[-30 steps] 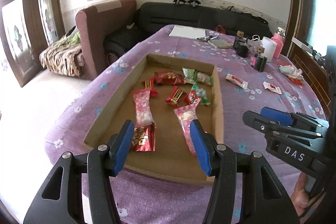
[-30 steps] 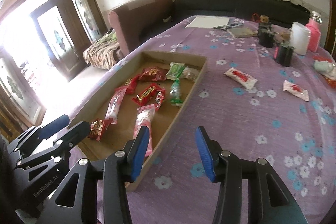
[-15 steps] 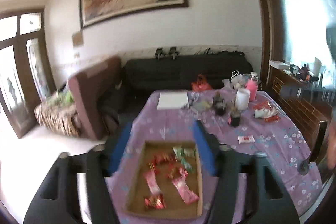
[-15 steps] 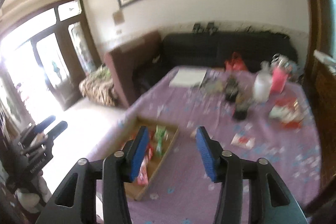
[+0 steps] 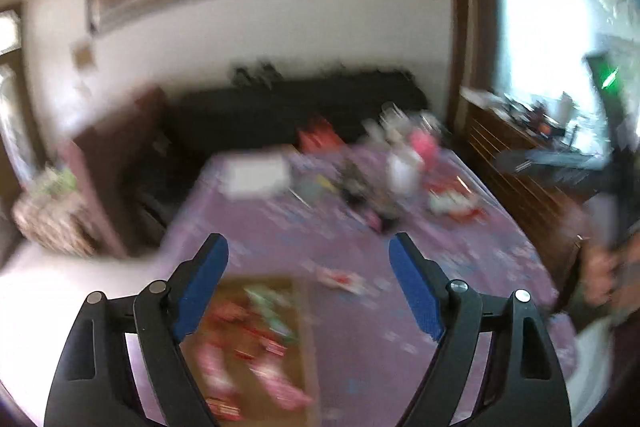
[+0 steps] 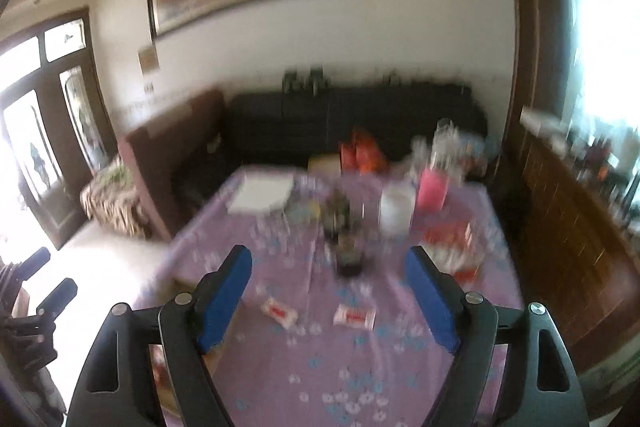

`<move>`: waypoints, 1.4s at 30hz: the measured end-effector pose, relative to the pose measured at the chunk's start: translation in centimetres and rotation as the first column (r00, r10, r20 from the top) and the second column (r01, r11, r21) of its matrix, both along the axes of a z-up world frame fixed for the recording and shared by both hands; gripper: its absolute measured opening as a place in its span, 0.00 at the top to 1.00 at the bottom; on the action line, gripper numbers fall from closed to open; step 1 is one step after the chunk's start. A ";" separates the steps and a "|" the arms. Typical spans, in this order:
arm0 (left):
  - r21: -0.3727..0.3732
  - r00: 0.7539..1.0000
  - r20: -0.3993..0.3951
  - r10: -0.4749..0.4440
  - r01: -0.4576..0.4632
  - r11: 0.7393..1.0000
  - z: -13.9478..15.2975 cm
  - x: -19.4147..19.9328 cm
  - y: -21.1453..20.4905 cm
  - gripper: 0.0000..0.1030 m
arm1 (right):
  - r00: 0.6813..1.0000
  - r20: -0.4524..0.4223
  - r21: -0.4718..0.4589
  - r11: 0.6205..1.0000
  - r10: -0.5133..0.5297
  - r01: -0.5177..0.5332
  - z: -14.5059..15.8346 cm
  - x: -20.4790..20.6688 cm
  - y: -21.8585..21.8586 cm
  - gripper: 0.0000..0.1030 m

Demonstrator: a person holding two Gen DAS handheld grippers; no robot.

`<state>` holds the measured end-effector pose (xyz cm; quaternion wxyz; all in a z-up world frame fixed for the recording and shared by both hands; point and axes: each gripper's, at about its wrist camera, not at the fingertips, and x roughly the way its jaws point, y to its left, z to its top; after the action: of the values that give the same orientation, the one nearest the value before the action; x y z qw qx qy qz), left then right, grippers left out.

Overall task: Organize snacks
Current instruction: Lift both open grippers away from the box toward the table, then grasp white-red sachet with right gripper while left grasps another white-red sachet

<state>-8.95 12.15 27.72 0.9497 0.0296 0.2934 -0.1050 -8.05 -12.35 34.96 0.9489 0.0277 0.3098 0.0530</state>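
Observation:
Both views are blurred by motion. My left gripper is open and empty, high above a purple flowered table. A cardboard tray with several red, pink and green snack packets lies below it at the table's near left. My right gripper is open and empty, also high above the table. Two white and red snack packets lie loose on the cloth between its fingers. One loose packet shows right of the tray in the left wrist view.
Bottles, a pink container, dark jars and a white pad stand at the table's far end. A black sofa and brown armchair lie behind. A wooden sideboard runs along the right.
Both grippers have pulled up and back from the table, so the tray and snacks now look small and far. Both stay open and empty.

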 end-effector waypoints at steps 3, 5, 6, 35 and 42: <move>-0.074 0.988 -0.144 -0.050 0.040 0.996 -5.6 4.3 -2.5 0.19 | 0.991 -0.135 0.052 0.999 0.013 -0.006 -9.4 4.4 -0.8 0.22; -0.104 0.974 -0.214 -0.072 0.050 0.993 -8.3 6.4 -3.7 0.19 | 0.975 -0.220 0.082 0.997 0.016 0.002 -15.5 7.1 -1.5 0.27; -0.127 0.963 -0.258 -0.081 0.049 0.991 -10.0 7.9 -4.3 0.20 | 0.967 -0.254 0.091 0.996 0.019 0.004 -18.0 8.0 -1.6 0.36; -0.139 0.831 -0.552 -0.061 -0.020 0.990 -25.4 21.5 -9.6 0.58 | 0.894 -0.446 0.163 0.986 0.040 0.037 -31.9 14.0 -3.0 0.70; -0.219 0.830 -0.549 -0.097 -0.030 0.975 -23.9 21.3 -7.6 0.57 | 0.895 -0.445 0.185 0.981 0.023 0.067 -31.5 10.8 -4.0 0.63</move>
<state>12.39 4.59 3.86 0.8185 -0.1015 0.5432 -0.1573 2.79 -16.34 3.49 0.8462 0.1355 0.5113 0.0646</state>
